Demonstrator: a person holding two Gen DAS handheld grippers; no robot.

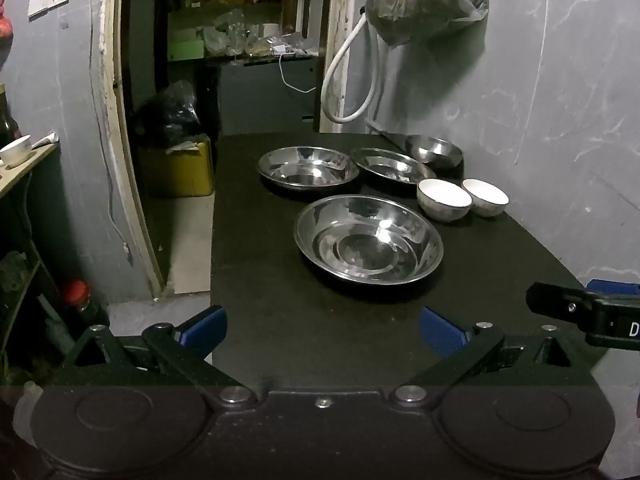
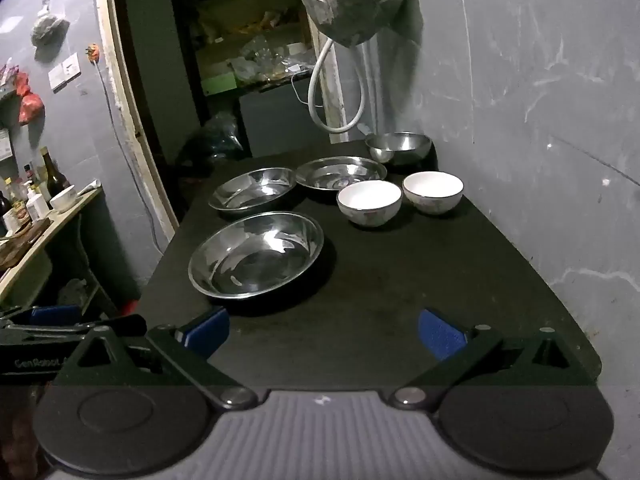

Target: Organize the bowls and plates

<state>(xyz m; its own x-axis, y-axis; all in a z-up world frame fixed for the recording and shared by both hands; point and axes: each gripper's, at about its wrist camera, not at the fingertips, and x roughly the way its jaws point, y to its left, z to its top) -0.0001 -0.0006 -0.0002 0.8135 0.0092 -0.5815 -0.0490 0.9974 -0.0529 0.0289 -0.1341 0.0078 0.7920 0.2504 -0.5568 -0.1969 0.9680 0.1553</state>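
On the black table [image 1: 280, 320] [image 2: 380, 280] lie three steel plates: a near one [image 1: 368, 240] [image 2: 256, 256], a far left one [image 1: 308, 168] [image 2: 252, 192] and a far middle one [image 1: 392, 166] [image 2: 340, 174]. A steel bowl [image 1: 434, 152] [image 2: 400, 146] stands at the back by the wall. Two white bowls [image 1: 444, 200] [image 1: 485, 197] [image 2: 369, 202] [image 2: 433, 192] stand side by side on the right. My left gripper [image 1: 322, 330] is open and empty, short of the near plate. My right gripper [image 2: 324, 332] is open and empty over the table's near part, and part of it shows in the left wrist view [image 1: 592, 316].
A grey wall [image 2: 540, 140] runs along the table's right side. A filled plastic bag [image 1: 424, 0] and a white hose [image 1: 348, 80] hang above the far end. A doorway [image 1: 240, 80] opens beyond it. A side shelf with bottles [image 2: 36, 208] stands left.
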